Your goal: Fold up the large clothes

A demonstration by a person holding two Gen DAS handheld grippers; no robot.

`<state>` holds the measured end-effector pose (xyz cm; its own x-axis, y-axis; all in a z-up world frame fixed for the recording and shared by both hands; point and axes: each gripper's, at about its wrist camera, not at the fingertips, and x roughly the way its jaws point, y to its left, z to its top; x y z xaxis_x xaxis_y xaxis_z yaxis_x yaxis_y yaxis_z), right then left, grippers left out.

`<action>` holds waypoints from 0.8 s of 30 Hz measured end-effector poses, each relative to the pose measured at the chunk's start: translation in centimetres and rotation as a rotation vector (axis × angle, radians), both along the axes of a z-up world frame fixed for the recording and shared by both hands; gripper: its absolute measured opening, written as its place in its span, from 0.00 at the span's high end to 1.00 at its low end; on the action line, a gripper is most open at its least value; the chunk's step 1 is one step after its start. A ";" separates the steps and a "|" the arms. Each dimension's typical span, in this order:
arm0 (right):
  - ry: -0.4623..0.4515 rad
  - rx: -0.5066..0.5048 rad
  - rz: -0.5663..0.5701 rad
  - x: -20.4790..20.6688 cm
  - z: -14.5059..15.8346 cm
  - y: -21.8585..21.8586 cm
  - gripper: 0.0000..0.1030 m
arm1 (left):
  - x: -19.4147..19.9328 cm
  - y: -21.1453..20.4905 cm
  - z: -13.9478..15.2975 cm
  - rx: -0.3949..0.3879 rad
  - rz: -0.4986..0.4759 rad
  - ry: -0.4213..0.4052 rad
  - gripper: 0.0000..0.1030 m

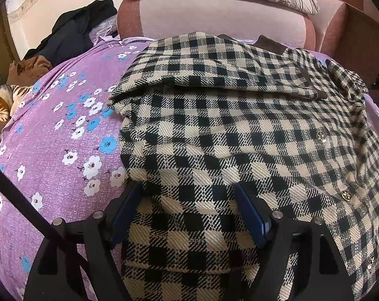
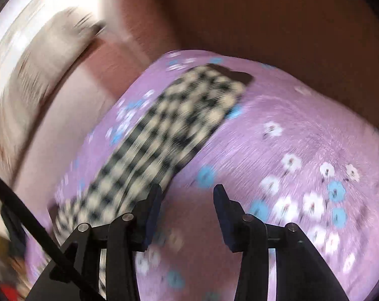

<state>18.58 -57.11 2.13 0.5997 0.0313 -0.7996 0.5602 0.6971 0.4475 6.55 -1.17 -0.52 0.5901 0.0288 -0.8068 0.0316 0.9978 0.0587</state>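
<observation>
The left wrist view shows the checked coat (image 1: 214,130) folded on the floral bed sheet (image 1: 51,150), left gripper (image 1: 189,213) jaws wide astride its fabric, apparently unclamped. The blurred right view shows the right gripper (image 2: 187,210), jaws apart and empty, beside one sleeve (image 2: 164,138).

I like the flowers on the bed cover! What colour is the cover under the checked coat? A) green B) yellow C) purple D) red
C, the bed cover is purple with white and blue flowers, and the black-and-cream checked coat lies on top of it.
</observation>
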 end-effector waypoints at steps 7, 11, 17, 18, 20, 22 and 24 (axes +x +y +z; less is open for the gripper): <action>-0.052 0.070 -0.105 4.4 -2.4 -4.7 0.50 | 0.2 0.1 -0.2 -0.018 -0.010 0.004 0.18; -0.071 0.045 -0.142 7.0 -2.4 -6.0 0.47 | 0.4 -0.1 -0.3 -0.024 -0.016 0.008 0.15; -0.074 0.056 -0.097 8.8 -1.2 -5.2 0.94 | 0.4 -0.2 -0.3 -0.022 -0.014 0.009 0.14; -0.079 0.020 -0.085 8.8 -0.3 -4.5 0.94 | 0.5 -0.2 -0.3 -0.021 -0.014 0.009 0.14; -0.088 -0.032 -0.043 9.0 1.6 -2.8 0.94 | 0.4 -0.2 -0.3 -0.020 -0.014 0.008 0.14; -0.096 -0.108 0.031 8.8 3.9 0.3 0.94 | 0.3 -0.2 -0.1 -0.013 -0.011 0.003 0.15; -0.114 -0.145 0.115 8.6 5.5 3.6 0.94 | 0.0 -0.1 0.2 -0.017 -0.006 -0.004 0.15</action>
